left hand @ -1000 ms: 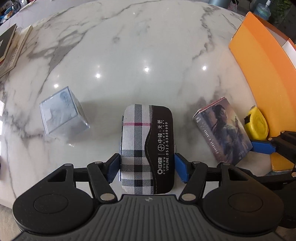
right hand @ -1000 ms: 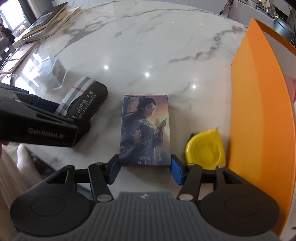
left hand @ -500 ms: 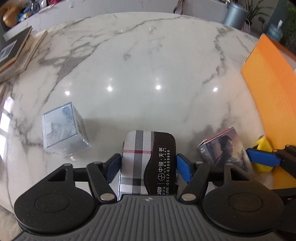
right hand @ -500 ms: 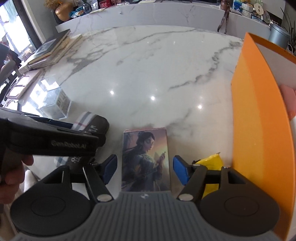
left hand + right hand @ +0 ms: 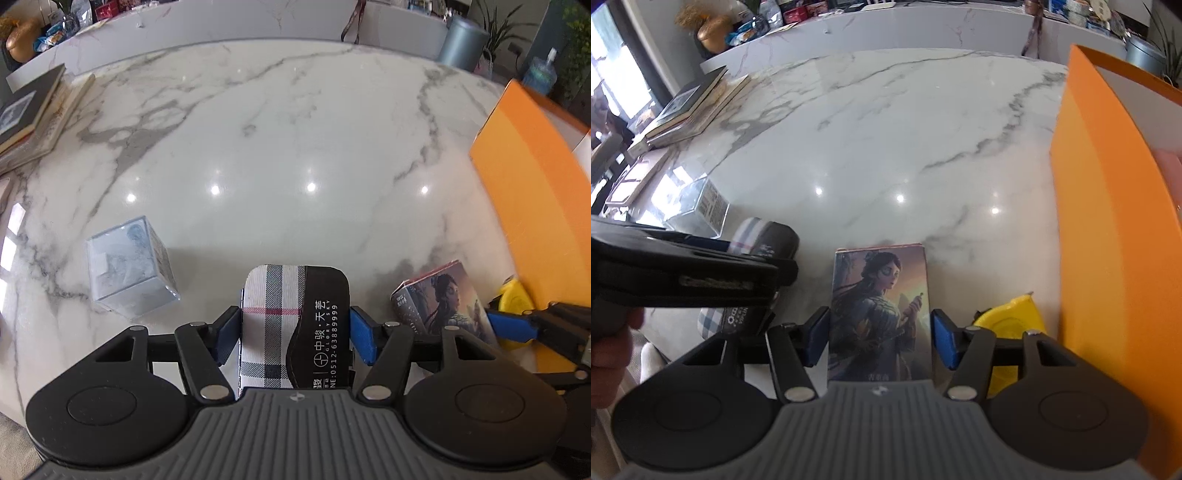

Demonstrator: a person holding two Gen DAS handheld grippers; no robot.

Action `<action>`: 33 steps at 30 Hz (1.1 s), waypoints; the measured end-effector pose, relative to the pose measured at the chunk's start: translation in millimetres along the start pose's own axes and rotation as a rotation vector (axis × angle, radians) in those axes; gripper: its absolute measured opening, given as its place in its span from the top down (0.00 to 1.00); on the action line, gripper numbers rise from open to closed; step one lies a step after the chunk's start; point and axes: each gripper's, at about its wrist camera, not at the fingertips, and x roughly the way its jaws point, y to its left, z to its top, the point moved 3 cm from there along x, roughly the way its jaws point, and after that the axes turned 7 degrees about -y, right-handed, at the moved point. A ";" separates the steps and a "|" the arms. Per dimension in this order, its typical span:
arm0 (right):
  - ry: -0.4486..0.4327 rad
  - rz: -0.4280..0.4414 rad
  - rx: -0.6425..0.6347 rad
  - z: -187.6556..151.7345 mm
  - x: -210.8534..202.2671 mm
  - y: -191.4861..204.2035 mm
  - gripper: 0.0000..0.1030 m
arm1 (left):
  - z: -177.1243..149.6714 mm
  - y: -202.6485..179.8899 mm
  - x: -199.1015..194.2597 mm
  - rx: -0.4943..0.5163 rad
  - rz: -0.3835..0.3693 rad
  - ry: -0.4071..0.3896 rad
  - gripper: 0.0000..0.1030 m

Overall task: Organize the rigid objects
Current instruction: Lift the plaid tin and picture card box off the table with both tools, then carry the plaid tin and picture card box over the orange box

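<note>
Step in hand: a double pick-up, one item per gripper.

Left gripper (image 5: 294,338): straddles the plaid case (image 5: 293,328). Its jaws have just been closing on the case; the blue pads sit at its long sides, the right one with a sliver of gap, so a firm hold is likely but not certain. The case appears tipped up off the counter (image 5: 280,147).

Right gripper (image 5: 880,338): straddles the card box (image 5: 881,314), printed with a figure in robes. Jaws have just been closing, box between them; the pads stand at or barely off its edges, so contact cannot be told for sure.

Other items: clear cube (image 5: 127,267), to the left on the counter, well apart from the case. Yellow tape measure (image 5: 1012,328), just beside the orange box (image 5: 1108,229) and near the card box.

Next move, by judgement: squeeze both holds tight, lift clear, and carry the items to the orange box at the right, the probable destination. The right gripper must avoid knocking the tape measure; the two grippers work close together and need room.

Surface: glossy white marble with grey veins, showing ceiling-light reflections.

Room: a stack of books (image 5: 687,110) at the far left edge; a second marble ledge behind with clutter, a grey bin and potted plants.
</note>
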 end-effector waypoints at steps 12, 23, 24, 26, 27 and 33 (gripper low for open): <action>-0.154 0.059 0.024 11.4 -67.4 8.6 0.43 | 7.7 -14.4 -81.0 -0.054 -0.081 -0.147 0.30; -0.331 -0.003 0.062 20.9 -174.3 -34.8 0.43 | 39.3 -87.7 -153.3 0.023 -0.267 -0.275 0.30; -0.338 -0.015 0.063 20.6 -181.7 -43.0 0.43 | 42.7 -97.3 -155.7 0.038 -0.289 -0.277 0.30; -0.338 -0.036 0.048 19.6 -193.6 -60.6 0.43 | 49.4 -116.4 -157.2 0.062 -0.330 -0.274 0.30; -0.331 -0.047 0.035 19.4 -198.2 -70.3 0.43 | 53.2 -126.1 -156.7 0.071 -0.351 -0.269 0.30; -0.221 -0.089 -0.153 23.2 -204.5 -124.1 0.43 | 75.1 -180.7 -138.4 0.114 -0.459 -0.219 0.30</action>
